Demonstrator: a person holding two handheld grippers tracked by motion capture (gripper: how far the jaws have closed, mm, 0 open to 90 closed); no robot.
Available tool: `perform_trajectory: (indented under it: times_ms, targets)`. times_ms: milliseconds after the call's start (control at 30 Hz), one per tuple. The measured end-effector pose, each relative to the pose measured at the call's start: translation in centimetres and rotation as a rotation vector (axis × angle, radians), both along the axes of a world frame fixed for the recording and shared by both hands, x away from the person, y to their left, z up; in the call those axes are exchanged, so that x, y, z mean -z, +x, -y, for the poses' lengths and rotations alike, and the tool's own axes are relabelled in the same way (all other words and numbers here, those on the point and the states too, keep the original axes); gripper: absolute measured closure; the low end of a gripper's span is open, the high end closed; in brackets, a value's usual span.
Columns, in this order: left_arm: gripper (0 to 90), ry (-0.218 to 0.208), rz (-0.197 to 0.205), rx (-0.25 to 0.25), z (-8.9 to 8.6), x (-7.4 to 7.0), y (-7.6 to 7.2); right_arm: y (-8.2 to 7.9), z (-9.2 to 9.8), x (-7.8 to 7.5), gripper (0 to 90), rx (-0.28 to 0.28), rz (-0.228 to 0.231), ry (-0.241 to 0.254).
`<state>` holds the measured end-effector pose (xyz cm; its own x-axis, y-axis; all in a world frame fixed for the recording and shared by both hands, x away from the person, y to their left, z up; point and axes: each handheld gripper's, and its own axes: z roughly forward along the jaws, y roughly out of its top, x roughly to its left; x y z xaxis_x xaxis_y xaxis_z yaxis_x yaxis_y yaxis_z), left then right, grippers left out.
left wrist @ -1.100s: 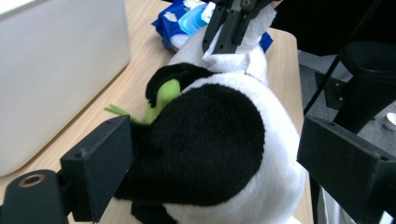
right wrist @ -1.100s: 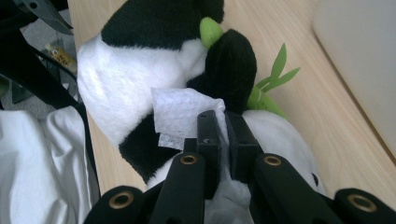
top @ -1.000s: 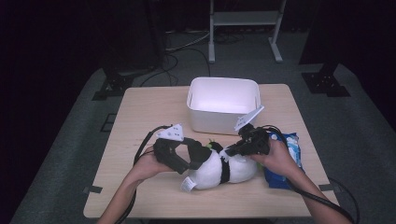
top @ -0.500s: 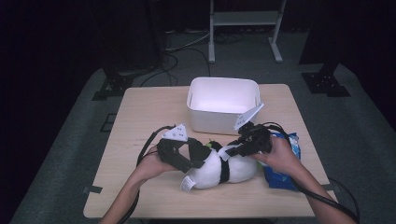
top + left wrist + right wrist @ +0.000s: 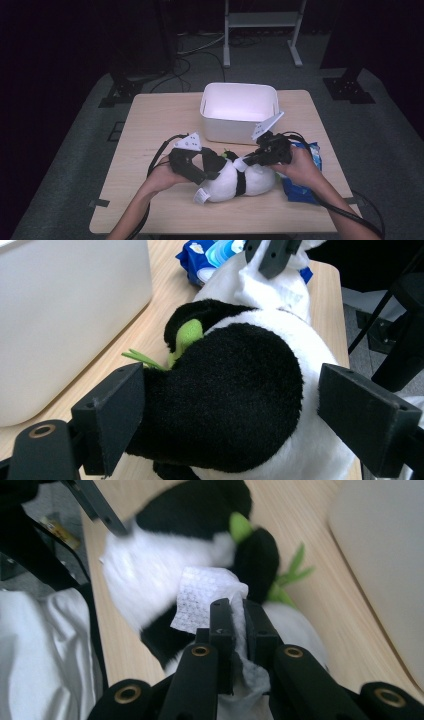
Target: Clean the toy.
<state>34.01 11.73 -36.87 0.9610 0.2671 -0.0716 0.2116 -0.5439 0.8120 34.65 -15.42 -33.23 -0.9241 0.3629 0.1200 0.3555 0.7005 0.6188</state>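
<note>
A black-and-white plush panda (image 5: 240, 182) with green leaf trim lies on its side at the front of the wooden table (image 5: 150, 130). My left gripper (image 5: 217, 165) straddles its black end (image 5: 235, 415) with the jaws wide, and both pads meet the fur. My right gripper (image 5: 245, 162) is shut on a white wet wipe (image 5: 205, 597) and holds it against the panda's white body. Its jaws have just closed further on that wipe.
A white plastic bin (image 5: 239, 89) stands just behind the panda, close to both grippers (image 5: 70, 315). A blue pack of wipes (image 5: 312, 152) lies on the table at the right, under the right hand. The table's left half is bare wood.
The right gripper with the wipe has shifted slightly over the panda. The left gripper and the panda have stayed where they were.
</note>
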Motion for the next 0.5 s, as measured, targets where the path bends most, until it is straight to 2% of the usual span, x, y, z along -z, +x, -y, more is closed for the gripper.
perform_trajectory:
  times_ms: [233, 333, 500]
  targets:
    - [12.0, -0.005, -0.005, 0.001, -0.1, 0.0, 0.0, 0.2, -3.1, -0.5, 84.2, -0.062, -0.001, 0.062]
    - [12.0, 0.000, -0.004, 0.005, -0.1, 0.0, 0.0, 0.2, -3.5, -0.3, 84.2, -0.070, 0.002, 0.042]
    - [12.0, -0.004, -0.004, 0.007, -0.2, 0.0, -0.1, 0.5, -2.6, 0.4, 84.3, -0.054, -0.013, 0.012]
